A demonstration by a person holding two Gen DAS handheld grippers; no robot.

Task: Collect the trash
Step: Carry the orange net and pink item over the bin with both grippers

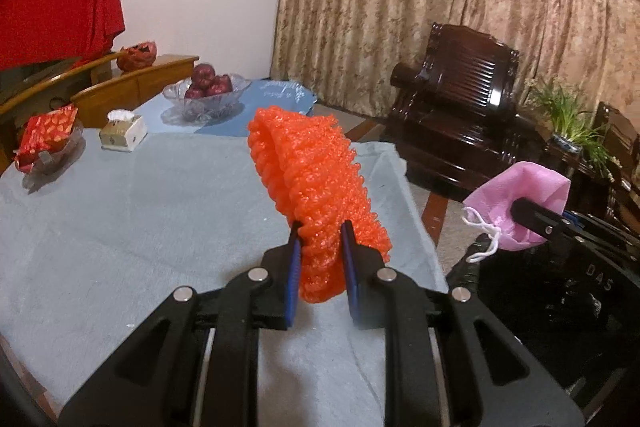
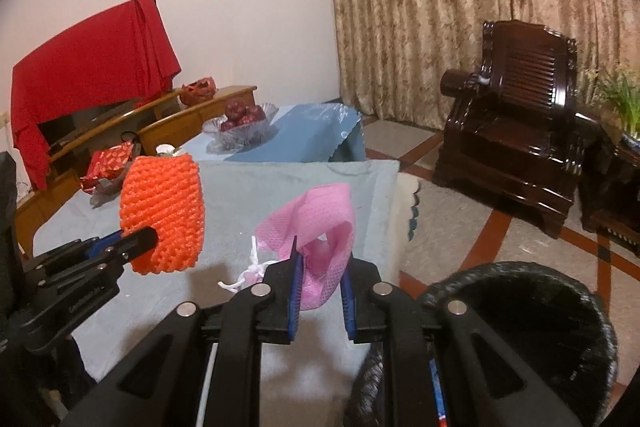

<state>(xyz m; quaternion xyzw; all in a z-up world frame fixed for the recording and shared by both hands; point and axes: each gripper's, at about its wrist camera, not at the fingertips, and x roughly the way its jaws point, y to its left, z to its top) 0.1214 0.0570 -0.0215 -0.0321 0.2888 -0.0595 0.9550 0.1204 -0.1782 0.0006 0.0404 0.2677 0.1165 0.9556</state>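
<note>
The left gripper (image 1: 320, 227) was clamped on an orange foam net sleeve (image 1: 308, 171), holding it in the air above the pale blue cloth on the table (image 1: 120, 219). To its right, the right gripper (image 2: 322, 247) was pinched on a pink mesh bag (image 2: 316, 219) with a white drawstring (image 2: 250, 269), also lifted clear of the cloth. A black-lined trash bin (image 2: 560, 311) stood on the floor at the near right, just beside the table's edge.
</note>
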